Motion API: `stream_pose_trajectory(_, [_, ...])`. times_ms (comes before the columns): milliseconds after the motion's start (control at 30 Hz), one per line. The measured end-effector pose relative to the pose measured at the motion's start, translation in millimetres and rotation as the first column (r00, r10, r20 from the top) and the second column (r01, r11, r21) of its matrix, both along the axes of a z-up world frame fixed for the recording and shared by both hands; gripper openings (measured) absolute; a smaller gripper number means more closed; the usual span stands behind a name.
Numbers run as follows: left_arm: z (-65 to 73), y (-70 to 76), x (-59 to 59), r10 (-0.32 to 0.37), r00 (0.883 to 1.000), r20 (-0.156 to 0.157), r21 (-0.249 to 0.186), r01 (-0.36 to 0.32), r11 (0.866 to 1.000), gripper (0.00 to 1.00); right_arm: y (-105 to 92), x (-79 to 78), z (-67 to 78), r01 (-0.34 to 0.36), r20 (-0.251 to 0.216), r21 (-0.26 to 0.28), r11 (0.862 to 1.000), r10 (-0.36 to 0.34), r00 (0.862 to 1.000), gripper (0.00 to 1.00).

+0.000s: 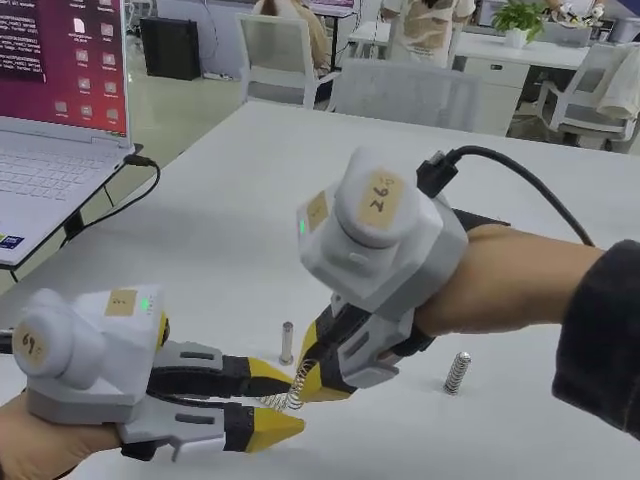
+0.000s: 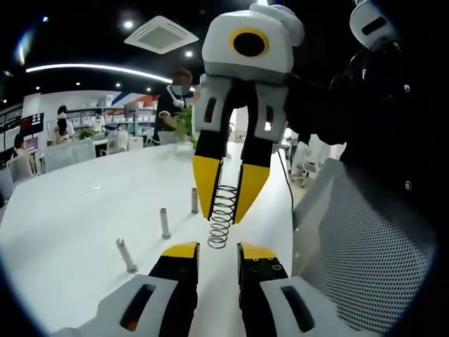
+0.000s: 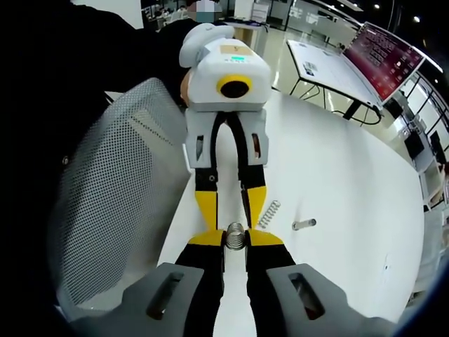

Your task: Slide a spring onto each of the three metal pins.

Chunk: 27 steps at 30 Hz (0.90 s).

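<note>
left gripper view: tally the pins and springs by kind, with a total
bare pins: 2
springs: 2, one held in the right gripper, one standing upright past the pins
total: 4

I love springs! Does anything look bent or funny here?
Yes: the spring pinched in the right gripper hangs slanted, and its coils look stretched wider than the tight spring standing on the table.

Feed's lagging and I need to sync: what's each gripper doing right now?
Left gripper: open, holding nothing.
Right gripper: closed on a spring.
</note>
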<state>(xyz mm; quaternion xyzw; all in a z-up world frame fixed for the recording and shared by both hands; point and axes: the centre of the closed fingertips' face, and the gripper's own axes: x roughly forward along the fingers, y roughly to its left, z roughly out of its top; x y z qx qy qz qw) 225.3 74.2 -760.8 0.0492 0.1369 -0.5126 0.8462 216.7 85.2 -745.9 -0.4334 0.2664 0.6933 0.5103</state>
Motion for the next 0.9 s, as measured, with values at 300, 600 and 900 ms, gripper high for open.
stream_pose_trajectory(300, [-4.8, 7.9, 2.6, 0.041, 0.999, -0.012, -0.001, -0.041, 0.999, 0.29, -15.3, 16.4, 2.0, 0.042, 0.024, -0.013, 0.999, -0.042, 0.999, 0.08])
stream_pose_trajectory(600, [-12.3, 18.6, 6.6, 0.099, 0.995, -0.018, 0.001, -0.099, 0.995, 0.45, -24.3, 25.7, 2.8, 0.067, 0.036, -0.02, 0.998, -0.066, 0.997, 0.08])
stream_pose_trajectory(900, [-16.4, 27.3, 10.5, 0.155, 0.988, -0.027, 0.002, -0.155, 0.988, 0.58, -36.3, 42.6, 7.7, 0.105, 0.059, -0.025, 0.994, -0.104, 0.993, 0.08])
